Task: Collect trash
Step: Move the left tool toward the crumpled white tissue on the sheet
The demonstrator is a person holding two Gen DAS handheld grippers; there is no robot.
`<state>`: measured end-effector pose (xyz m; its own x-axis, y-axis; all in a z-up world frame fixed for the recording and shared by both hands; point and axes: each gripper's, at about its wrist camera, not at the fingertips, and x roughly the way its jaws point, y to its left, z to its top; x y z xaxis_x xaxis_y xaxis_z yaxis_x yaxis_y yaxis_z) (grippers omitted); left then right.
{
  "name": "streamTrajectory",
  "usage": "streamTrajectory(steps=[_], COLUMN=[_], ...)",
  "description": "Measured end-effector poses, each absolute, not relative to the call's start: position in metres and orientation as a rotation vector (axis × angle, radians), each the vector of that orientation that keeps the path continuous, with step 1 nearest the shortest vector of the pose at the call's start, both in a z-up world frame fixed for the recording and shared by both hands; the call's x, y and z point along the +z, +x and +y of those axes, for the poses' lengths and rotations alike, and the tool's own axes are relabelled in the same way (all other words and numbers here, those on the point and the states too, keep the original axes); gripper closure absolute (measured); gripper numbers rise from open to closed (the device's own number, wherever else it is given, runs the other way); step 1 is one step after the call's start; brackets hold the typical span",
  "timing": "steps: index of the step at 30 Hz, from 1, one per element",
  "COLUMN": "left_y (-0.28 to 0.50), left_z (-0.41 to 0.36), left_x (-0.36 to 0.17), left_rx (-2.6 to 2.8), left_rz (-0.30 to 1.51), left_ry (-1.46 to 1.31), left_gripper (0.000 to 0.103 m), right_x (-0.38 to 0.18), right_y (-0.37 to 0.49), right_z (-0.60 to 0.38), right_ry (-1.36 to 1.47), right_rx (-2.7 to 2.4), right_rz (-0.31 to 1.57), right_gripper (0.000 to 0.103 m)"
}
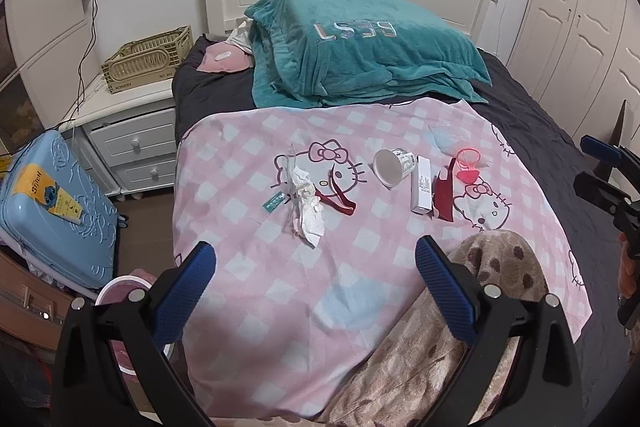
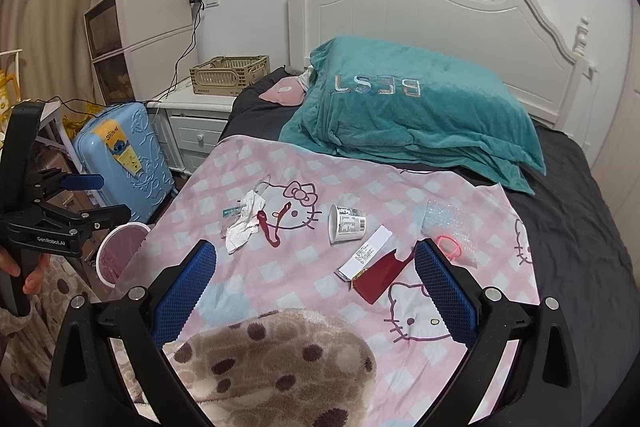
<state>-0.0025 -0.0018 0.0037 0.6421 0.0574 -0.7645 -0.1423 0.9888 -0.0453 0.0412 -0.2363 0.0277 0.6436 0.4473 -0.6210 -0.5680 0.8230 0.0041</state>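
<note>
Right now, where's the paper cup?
The paper cup lies tipped over mid-blanket, between the crumpled tissue and the white box.

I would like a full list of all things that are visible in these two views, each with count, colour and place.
crumpled tissue: 1, white, blanket left
green tag: 1, beside tissue
red ribbon: 1, beside tissue
paper cup: 1, white, lying mid-blanket
long box: 1, white, right of cup
red card: 1, touching box
pink ring: 1, on bubble wrap
pillow: 1, teal, by headboard
crate: 1, beige, on nightstand
suitcase: 1, blue, floor
bin: 1, pink-lined, beside bed
left gripper: open
right gripper: open
</note>
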Motion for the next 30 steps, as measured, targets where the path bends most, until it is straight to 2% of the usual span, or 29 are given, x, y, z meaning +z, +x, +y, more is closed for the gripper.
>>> streamTrajectory(steps=[19, 30], left_y=[0.000, 0.038], left_z=[-0.004, -0.007], left_x=[0.004, -0.020], left_rx=[0.115, 0.053], left_rz=[0.869, 0.914], left_ry=[-0.092, -0.082], left_gripper=[0.005, 0.005], right_x=[0.029, 0.010], right_y=[0.047, 0.079], right_z=[-0.246, -0.268], right_ry=[-0.177, -0.141], right_rx=[0.576, 0.554], right_rz=[0.642, 0.674], right_gripper=[0.006, 0.006])
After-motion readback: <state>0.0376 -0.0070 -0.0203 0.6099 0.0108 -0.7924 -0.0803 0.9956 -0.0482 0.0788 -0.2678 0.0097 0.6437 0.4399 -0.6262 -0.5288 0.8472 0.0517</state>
